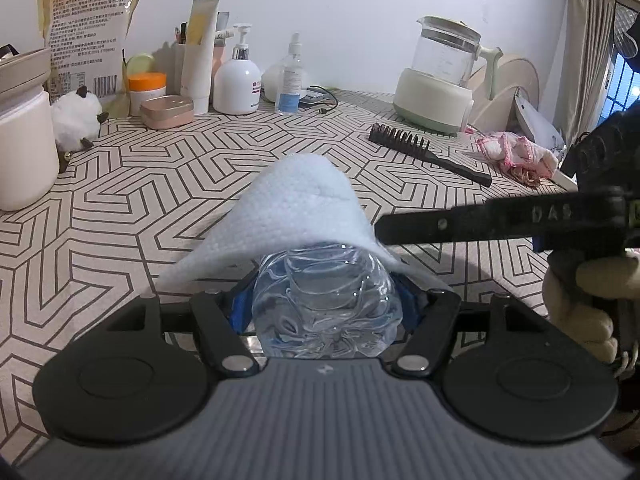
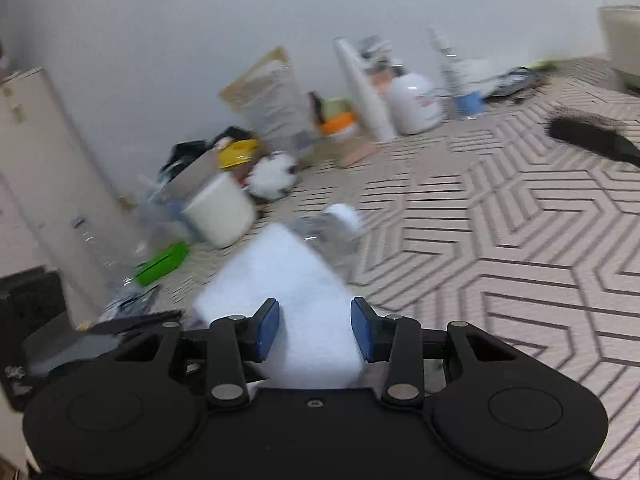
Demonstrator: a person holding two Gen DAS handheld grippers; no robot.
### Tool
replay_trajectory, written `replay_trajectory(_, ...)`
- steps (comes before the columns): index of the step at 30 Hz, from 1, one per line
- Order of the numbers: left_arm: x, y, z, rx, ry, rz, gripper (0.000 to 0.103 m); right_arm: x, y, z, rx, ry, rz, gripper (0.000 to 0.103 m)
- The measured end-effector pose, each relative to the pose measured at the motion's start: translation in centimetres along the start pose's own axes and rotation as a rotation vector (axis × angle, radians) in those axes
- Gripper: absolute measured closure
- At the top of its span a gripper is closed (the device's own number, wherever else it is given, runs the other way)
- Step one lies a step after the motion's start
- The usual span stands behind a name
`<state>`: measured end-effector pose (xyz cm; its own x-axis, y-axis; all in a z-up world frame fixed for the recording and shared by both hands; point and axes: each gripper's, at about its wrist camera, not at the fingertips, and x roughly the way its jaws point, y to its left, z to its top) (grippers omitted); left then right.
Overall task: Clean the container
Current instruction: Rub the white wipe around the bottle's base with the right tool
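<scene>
In the left wrist view my left gripper (image 1: 326, 304) is shut on a clear plastic bottle (image 1: 326, 304), held lengthwise with its base toward the camera. A white paper towel (image 1: 296, 208) is draped over the bottle's top. My right gripper reaches in from the right, one black finger (image 1: 460, 226) touching the towel's right edge. In the blurred right wrist view my right gripper (image 2: 314, 330) is open, its blue pads either side of the white towel (image 2: 280, 280). The bottle (image 2: 328, 236) lies just beyond the towel.
Patterned tablecloth (image 1: 200, 168). Black comb (image 1: 428, 152), pink cloth (image 1: 516, 154) and glass kettle (image 1: 440, 76) at the right. Lotion bottle (image 1: 236, 80), spray bottle (image 1: 290, 76), tubes, orange-lidded jar (image 1: 146, 90), pink case (image 1: 166, 111), white canister (image 1: 22, 140) and plush toy (image 1: 76, 118) at back left.
</scene>
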<state>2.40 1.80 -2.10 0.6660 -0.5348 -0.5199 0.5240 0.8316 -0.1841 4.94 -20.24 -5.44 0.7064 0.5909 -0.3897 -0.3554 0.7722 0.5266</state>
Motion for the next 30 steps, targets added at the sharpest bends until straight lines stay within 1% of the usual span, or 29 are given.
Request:
replay_trajectory(3, -0.1, 0.0, 0.0, 0.001, -0.006, -0.012, 0.036, -0.3, 0.2, 0.3, 0.025, -0.013, 0.047, 0.058)
replay_trajectory(7, 0.0, 0.1, 0.0, -0.002, -0.002, -0.011, 0.036, 0.3, 1.2, 0.6, 0.042, 0.010, 0.177, 0.058)
replay_trajectory(8, 0.1, 0.1, 0.0, -0.006, 0.004, -0.008, 0.036, 0.6, 1.3, 0.6, 0.056, 0.019, 0.190, 0.054)
replay_trajectory(10, 0.2, 0.1, 0.0, -0.005, 0.009, -0.015, 0.036, 1.0, 1.5, 0.8, 0.068, 0.015, 0.177, 0.053)
replay_trajectory(11, 0.2, 0.1, 0.0, -0.001, 0.011, -0.016, 0.036, 1.1, 1.4, 0.9, 0.075, 0.012, 0.164, 0.051)
replay_trajectory(12, 0.2, 0.0, 0.0, 0.006, 0.011, -0.012, 0.036, 1.3, 1.3, 1.0, 0.091, 0.006, 0.160, 0.045)
replay_trajectory(13, 0.2, -0.1, 0.0, 0.011, 0.011, -0.010, 0.036, 1.5, 0.9, 1.1, 0.111, 0.006, 0.155, 0.043)
replay_trajectory(16, 0.1, 0.0, 0.0, 0.009, 0.010, -0.012, 0.035, 2.3, -0.1, 0.8, 0.161, 0.017, 0.129, 0.040)
replay_trajectory(19, 0.1, 0.0, -0.1, 0.010, 0.011, -0.012, 0.035, 2.7, -0.7, 0.5, 0.201, 0.020, 0.151, 0.040)
replay_trajectory(22, 0.2, 0.2, -0.1, 0.003, 0.012, -0.015, 0.035, 2.3, 0.2, 0.6, 0.156, 0.009, 0.123, 0.043)
replay_trajectory(24, 0.2, 0.4, -0.1, -0.010, 0.015, -0.020, 0.035, 1.7, 1.0, 0.5, 0.114, -0.019, 0.092, 0.055)
replay_trajectory(25, 0.3, 0.6, 0.0, -0.019, 0.017, -0.024, 0.035, 1.6, 1.4, 0.4, 0.095, -0.030, 0.083, 0.057)
replay_trajectory(26, 0.3, 0.7, 0.0, -0.026, 0.020, -0.024, 0.035, 1.4, 1.8, 0.3, 0.078, -0.035, 0.080, 0.061)
replay_trajectory(29, 0.6, 1.0, 0.0, -0.040, 0.034, -0.016, 0.035, 0.9, 2.9, 0.0, 0.018, -0.040, 0.081, 0.067)
replay_trajectory(30, 0.6, 1.1, 0.0, -0.044, 0.036, -0.015, 0.035, 0.8, 3.3, -0.2, -0.004, -0.040, 0.087, 0.067)
